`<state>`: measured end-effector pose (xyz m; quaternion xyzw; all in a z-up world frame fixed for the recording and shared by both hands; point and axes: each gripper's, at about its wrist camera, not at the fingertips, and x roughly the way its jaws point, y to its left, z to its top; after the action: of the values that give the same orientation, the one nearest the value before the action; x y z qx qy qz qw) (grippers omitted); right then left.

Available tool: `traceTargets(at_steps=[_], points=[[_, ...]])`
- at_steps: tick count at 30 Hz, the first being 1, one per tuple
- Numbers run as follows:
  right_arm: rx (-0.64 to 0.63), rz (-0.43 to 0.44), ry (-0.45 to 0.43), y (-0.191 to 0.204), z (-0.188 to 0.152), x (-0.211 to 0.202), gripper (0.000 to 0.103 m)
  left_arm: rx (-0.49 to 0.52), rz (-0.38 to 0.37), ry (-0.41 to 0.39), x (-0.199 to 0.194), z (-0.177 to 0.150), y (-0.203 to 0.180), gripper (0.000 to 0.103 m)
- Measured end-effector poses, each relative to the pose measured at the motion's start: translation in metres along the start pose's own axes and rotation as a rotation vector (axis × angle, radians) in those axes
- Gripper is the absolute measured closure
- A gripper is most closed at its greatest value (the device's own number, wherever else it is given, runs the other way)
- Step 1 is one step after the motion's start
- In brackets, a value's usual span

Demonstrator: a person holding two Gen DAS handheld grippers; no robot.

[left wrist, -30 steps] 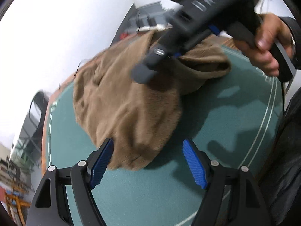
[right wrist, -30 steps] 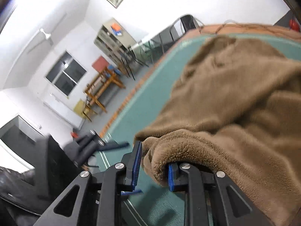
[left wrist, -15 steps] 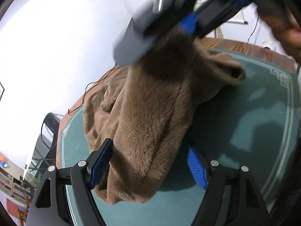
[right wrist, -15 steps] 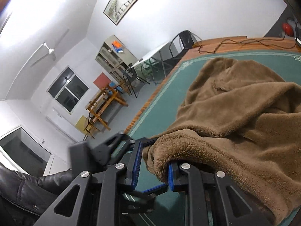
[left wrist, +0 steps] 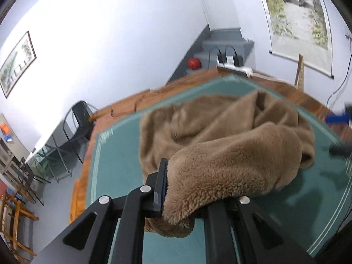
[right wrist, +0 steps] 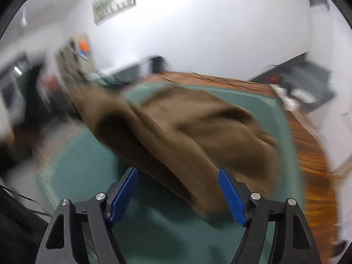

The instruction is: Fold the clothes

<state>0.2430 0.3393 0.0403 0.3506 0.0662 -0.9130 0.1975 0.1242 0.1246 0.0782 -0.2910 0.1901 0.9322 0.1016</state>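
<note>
**Left clamps the fleece, right lets go**

The left gripper is pinched tight on a thick fold of the brown fleece garment, lifting that end off the green table mat. The right gripper is spreading its jaws wide, pads off the blurred cloth passing between them.

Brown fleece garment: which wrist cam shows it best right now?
Left wrist view. The brown fleece garment is sharp there: pile texture and folds readable, one end clamped in the left gripper, the rest heaped on the green table mat. The right wrist view shows the garment motion-blurred, beyond the opening right gripper.
</note>
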Motion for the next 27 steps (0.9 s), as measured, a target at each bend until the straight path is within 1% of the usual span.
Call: traceTargets(at_steps=[3, 5, 9, 11, 15, 16, 19, 21, 22, 23, 24, 25, 26, 27], points=[[-0.144, -0.208, 0.094, -0.008, -0.042, 0.01, 0.025, 0.009, 0.013, -0.049, -0.016, 0.02, 0.003, 0.09], [-0.258, -0.315, 0.124, -0.012, -0.064, 0.016, 0.025, 0.012, 0.017, -0.077, -0.024, 0.037, 0.007, 0.09], [-0.44, -0.415, 0.127, -0.008, -0.082, 0.035, 0.025, -0.007, 0.016, -0.108, -0.043, 0.06, 0.018, 0.09], [-0.535, -0.432, 0.093, 0.002, -0.08, 0.049, 0.025, -0.012, 0.016, -0.118, -0.052, 0.068, 0.021, 0.09], [-0.588, -0.389, 0.049, 0.016, -0.066, 0.072, 0.025, -0.003, 0.02, -0.139, -0.07, 0.078, 0.018, 0.09], [-0.598, -0.392, 0.034, 0.02, -0.06, 0.078, 0.025, 0.004, 0.025, -0.144, -0.074, 0.08, 0.016, 0.09], [-0.578, -0.382, -0.005, 0.023, -0.043, 0.092, 0.025, 0.015, 0.019, -0.168, -0.091, 0.088, 0.011, 0.09], [-0.516, -0.371, -0.016, 0.018, -0.03, 0.097, 0.026, 0.013, 0.016, -0.188, -0.104, 0.093, 0.011, 0.09], [-0.445, -0.349, -0.029, 0.011, -0.021, 0.095, 0.035, 0.012, 0.021, -0.197, -0.11, 0.095, 0.012, 0.09], [-0.363, -0.336, -0.051, 0.003, -0.011, 0.088, 0.047, 0.004, 0.031, -0.203, -0.115, 0.096, 0.016, 0.09], [-0.309, -0.331, -0.074, -0.005, -0.005, 0.078, 0.069, -0.006, 0.042, -0.208, -0.12, 0.097, 0.02, 0.09], [-0.258, -0.328, -0.097, -0.013, 0.002, 0.068, 0.073, -0.017, 0.054, -0.213, -0.125, 0.098, 0.024, 0.09], [-0.206, -0.324, -0.119, -0.021, 0.008, 0.057, 0.075, -0.032, 0.064, -0.216, -0.129, 0.098, 0.03, 0.09], [-0.155, -0.317, -0.153, -0.03, 0.016, 0.043, 0.082, -0.055, 0.072, -0.216, -0.132, 0.098, 0.036, 0.09]])
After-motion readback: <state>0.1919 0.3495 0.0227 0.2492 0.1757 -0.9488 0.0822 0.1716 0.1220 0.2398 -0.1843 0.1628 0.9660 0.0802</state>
